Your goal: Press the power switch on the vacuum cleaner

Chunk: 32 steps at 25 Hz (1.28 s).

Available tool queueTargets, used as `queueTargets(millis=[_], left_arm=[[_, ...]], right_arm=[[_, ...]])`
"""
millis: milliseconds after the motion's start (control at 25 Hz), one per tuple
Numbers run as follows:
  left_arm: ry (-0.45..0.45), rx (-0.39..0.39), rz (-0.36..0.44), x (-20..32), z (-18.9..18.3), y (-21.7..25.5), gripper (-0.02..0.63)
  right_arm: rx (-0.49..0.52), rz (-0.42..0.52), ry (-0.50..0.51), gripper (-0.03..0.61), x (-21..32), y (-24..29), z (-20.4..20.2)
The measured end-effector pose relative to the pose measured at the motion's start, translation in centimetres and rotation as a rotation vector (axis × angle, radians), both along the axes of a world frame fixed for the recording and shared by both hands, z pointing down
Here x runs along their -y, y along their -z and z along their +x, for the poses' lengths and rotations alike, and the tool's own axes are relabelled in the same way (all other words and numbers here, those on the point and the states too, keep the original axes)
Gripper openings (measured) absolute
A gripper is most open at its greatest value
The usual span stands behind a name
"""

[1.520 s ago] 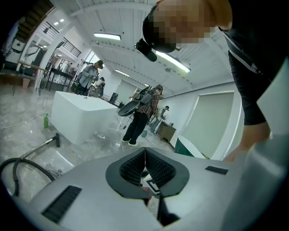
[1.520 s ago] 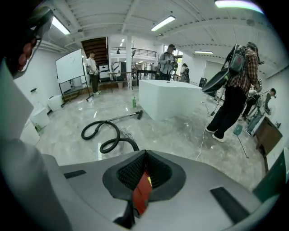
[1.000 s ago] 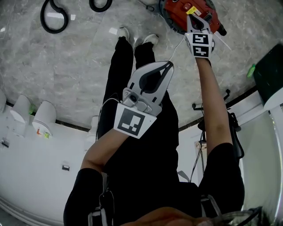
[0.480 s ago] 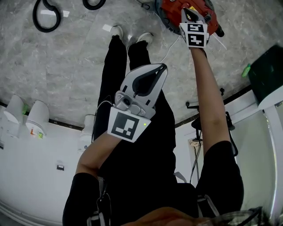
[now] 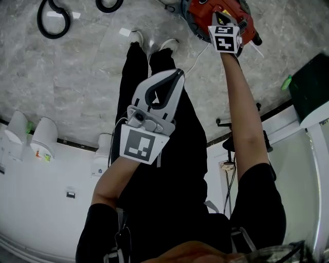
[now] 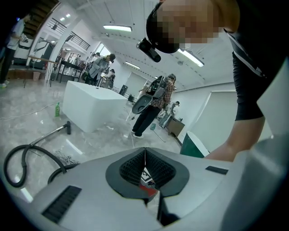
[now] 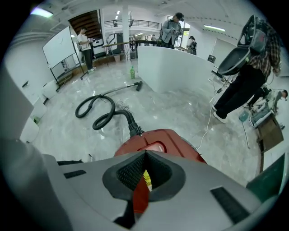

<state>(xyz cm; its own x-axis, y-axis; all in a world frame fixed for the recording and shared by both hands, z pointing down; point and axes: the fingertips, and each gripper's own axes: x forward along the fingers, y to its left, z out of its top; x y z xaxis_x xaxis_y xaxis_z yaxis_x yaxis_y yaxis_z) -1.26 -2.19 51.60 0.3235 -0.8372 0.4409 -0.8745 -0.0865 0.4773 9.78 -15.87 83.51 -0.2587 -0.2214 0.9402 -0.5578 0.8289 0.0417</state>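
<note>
Vacuum cleaner (image 5: 199, 14), a red canister type, sits on the grey marbled floor (image 5: 82, 77) just ahead of the person's white shoes (image 5: 138, 37), at the top of the head view. A black ribbed hose (image 7: 100, 112) plugs into its far end and loops away across the floor. The right gripper (image 7: 145, 153) is stretched out on a straight arm directly over the red shell, its jaws pressed together with nothing pinched between them. Through the opening behind the tips a strip of yellow label shows, and a paler red panel (image 7: 156, 146) lies just beyond them (whether the tips actually touch the shell cannot be made out). The left gripper (image 6: 145, 149) is held back in front of the person's black trousers, well apart from the machine, with its jaws likewise brought together and holding nothing. A thin white cable (image 5: 198, 57) runs across the floor from the vacuum cleaner past the shoes.
</note>
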Motion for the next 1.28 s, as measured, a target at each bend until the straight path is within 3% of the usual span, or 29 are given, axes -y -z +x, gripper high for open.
queueTargets(millis=[200, 440, 1120, 1280], left_arm=[[0.0, -0.017, -0.013, 0.2, 0.3, -0.4, 0.018], [-0.018, -0.029, -0.015, 0.8, 1.1, -0.4, 0.018], [-0.085, -0.05, -0.029, -0.3, 2.1, -0.6, 0.018], [-0.104, -0.002, -0.009, 0.0, 2.0, -0.7, 0.018]], right_arm=[[-0.026, -0.016, 0.021, 0.015, -0.2, -0.3, 0.0], [-0.14, 0.02, 0.192, 0.015, -0.6, -1.1, -0.3], [-0.142, 0.039, 0.199, 0.016, -0.8, -0.9, -0.3], [-0.133, 0.016, 0.19, 0.016, -0.8, -1.4, -0.5]])
